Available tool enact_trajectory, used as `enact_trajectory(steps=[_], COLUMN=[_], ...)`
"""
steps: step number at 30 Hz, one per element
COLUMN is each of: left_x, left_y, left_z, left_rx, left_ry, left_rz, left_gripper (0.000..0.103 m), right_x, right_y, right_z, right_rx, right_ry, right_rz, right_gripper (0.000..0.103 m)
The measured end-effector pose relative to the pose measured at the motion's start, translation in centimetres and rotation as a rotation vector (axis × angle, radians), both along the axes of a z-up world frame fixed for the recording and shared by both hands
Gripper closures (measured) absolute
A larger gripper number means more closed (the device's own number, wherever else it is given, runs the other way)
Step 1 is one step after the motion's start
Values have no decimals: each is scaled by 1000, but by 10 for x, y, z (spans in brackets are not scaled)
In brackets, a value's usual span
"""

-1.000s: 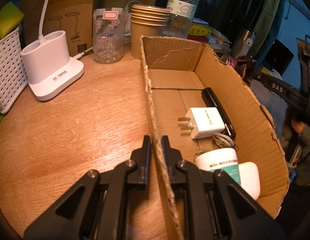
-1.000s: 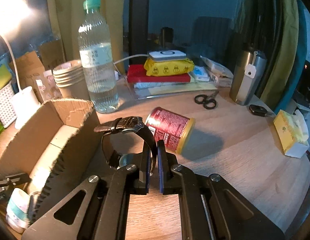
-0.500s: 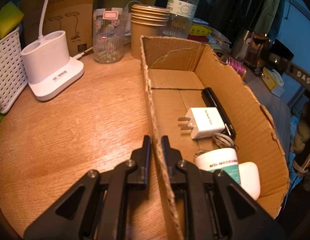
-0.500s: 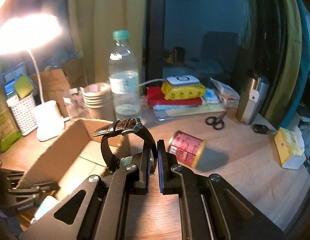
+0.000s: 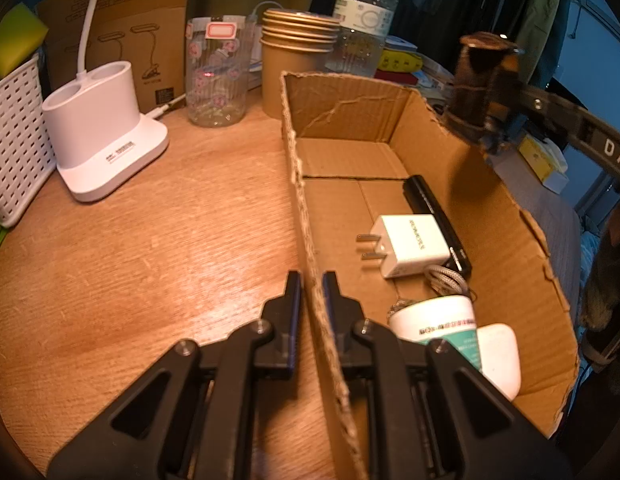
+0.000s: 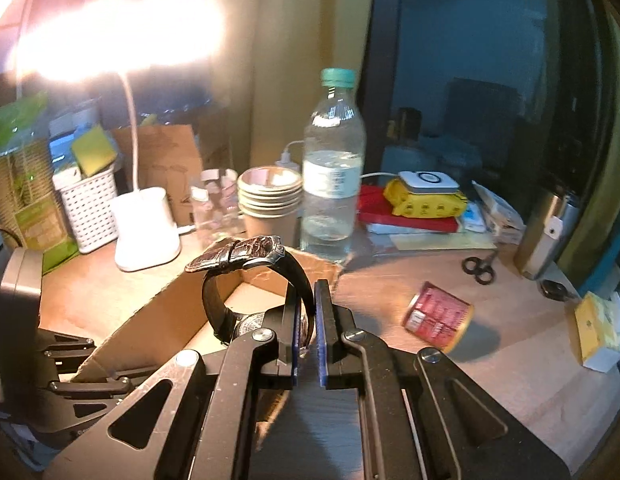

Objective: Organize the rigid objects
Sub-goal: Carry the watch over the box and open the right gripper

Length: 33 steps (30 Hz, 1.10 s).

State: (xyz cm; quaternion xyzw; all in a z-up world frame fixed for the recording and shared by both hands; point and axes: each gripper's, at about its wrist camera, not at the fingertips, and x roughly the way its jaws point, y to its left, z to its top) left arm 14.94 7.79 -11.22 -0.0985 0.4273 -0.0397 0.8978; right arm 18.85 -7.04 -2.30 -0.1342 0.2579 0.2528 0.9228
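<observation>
Left gripper (image 5: pixel 311 280) fingers clamped on the near side wall of the open brown cardboard box (image 5: pixel 489 208), one finger inside, one outside; box sits on the round wooden table (image 5: pixel 150 260). Inside the box: white plug-in charger (image 5: pixel 409 245), long black bar-shaped object (image 5: pixel 435 220) against the far wall, coil of grey braided cable (image 5: pixel 445 282), white jar with a teal label (image 5: pixel 441 326), white rounded case (image 5: pixel 499 354). Right gripper (image 6: pixel 308 304) fingers pinched on the strap of a dark leather-strapped wristwatch (image 6: pixel 246 280), strap loop standing upright, watch face low beside the fingers. Watch is in the air over the box's far rim; from the left wrist view it appears as a dark blurred shape (image 5: pixel 483 84) above the box's right wall. On the table outside the box: red cylindrical tin can (image 6: pixel 437 316) on its side, small black scissors (image 6: pixel 479 266), clear plastic water bottle with a green cap (image 6: pixel 333 168), stack of brown paper cups (image 6: pixel 270 196), white desk-lamp base (image 5: pixel 102 136), white perforated plastic basket (image 5: pixel 14 136).
</observation>
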Motion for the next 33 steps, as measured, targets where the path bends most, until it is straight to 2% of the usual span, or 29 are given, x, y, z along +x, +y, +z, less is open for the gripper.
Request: enact_trajectory(steps=[18,33], left_x=[0,0], left_y=[0,0], left_z=[0,0], left_rx=[0,0], left_ry=[0,0], left_rz=[0,0], left_gripper=[91,91], right_x=[20,24], right_y=[27,53], right_z=[-27,-47], right_rx=[-67,-238], right_ry=[85,123], right_rz=[67,95], right_gripper=[96,96])
